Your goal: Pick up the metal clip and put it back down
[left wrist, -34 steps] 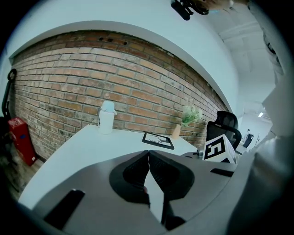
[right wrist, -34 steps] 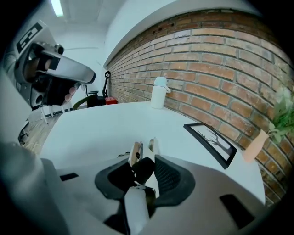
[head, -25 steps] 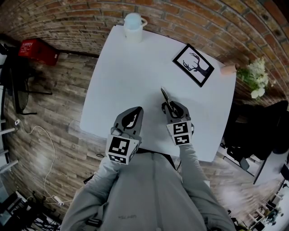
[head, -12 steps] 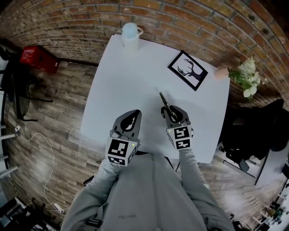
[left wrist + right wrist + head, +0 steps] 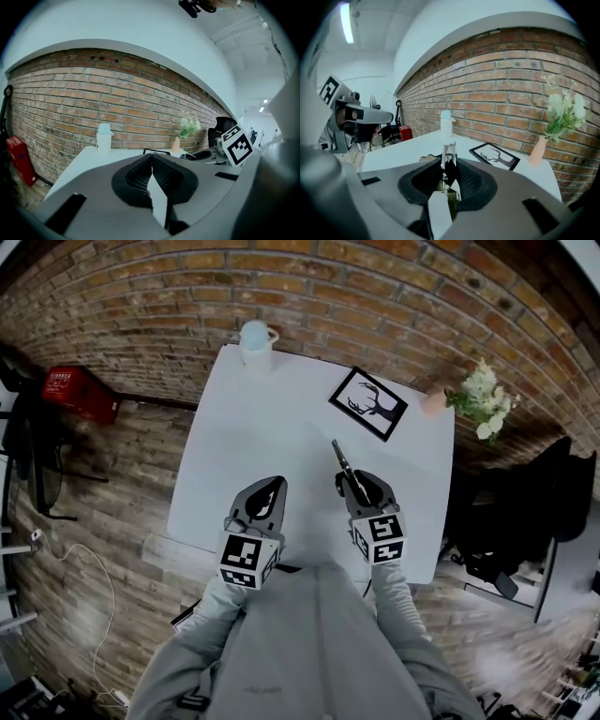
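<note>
The right gripper [image 5: 354, 480] is clenched on the metal clip [image 5: 343, 461], a slim dark piece with thin silvery wire handles. In the right gripper view the clip [image 5: 448, 158] stands upright, pinched between the ribbed black pads, with its bright looped handles sticking out past the tips. From above, it juts out of the jaws toward 11 o'clock over the table [image 5: 244, 427], a smooth white top with rounded corners, near the edge at 5 o'clock. The left gripper [image 5: 274, 484] hangs beside it at about 7 o'clock; its own view shows the left gripper [image 5: 152, 156] with its jaws pressed together tip to tip and nothing between them. Each gripper is a matte grey, rounded shell with a black-and-white marker cube at its back, and grey fabric sleeves run up to both. A white cylindrical jug [image 5: 256, 343] with a pale lid and a small handle stands at the table's 12 o'clock edge. A flat black picture frame [image 5: 367, 403] with a stag-head silhouette lies at about 1 o'clock. A small pinkish vase [image 5: 433, 402] of white flowers sits at the 2 o'clock corner. A rough red brick wall [image 5: 375, 296] curves behind the table. A red crate [image 5: 77, 393] rests on the worn plank floor [image 5: 103, 484] at 9 o'clock.
</note>
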Motion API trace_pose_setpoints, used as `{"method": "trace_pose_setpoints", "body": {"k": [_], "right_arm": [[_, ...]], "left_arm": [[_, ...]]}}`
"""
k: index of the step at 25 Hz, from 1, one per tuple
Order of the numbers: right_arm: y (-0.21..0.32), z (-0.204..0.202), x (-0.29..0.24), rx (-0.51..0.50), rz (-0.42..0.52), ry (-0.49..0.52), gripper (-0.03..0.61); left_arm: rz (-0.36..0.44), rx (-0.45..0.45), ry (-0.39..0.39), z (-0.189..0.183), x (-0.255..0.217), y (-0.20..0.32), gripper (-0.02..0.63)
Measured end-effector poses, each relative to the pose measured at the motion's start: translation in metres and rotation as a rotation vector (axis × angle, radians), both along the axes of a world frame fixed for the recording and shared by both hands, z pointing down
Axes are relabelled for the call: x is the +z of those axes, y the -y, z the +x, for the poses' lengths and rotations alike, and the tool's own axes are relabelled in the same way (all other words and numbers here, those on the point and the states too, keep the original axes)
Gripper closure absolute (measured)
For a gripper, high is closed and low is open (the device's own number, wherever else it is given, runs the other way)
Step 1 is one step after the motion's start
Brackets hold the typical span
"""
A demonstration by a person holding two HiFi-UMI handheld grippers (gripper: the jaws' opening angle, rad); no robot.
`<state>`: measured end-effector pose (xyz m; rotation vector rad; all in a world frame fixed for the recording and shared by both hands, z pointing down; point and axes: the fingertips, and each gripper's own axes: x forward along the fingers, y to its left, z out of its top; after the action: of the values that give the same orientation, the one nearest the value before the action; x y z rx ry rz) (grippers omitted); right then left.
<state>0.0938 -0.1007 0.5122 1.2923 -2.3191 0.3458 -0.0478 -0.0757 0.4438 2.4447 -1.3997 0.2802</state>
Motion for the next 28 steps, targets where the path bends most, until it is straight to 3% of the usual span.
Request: {"method": "trace_pose_setpoints", "body": {"k": [8, 17, 28], "right_arm": [[-0.015, 0.024, -0.061, 0.066, 0.072, 0.135, 0.476], [-0.040, 0.044, -0.120, 0.071, 0.174, 0.199, 0.476], [-0.063, 0.070, -0.140, 0.136, 0.204, 0.250, 0.476]], "left_arm": [[0.056, 0.048, 0.004, 0.013, -0.025, -0.001, 0.588], [0.110, 0.080, 0.002, 0.023, -0.053, -0.001, 0.588], [0.121, 0.067, -0.015, 0.019, -0.068, -0.006, 0.588]]}}
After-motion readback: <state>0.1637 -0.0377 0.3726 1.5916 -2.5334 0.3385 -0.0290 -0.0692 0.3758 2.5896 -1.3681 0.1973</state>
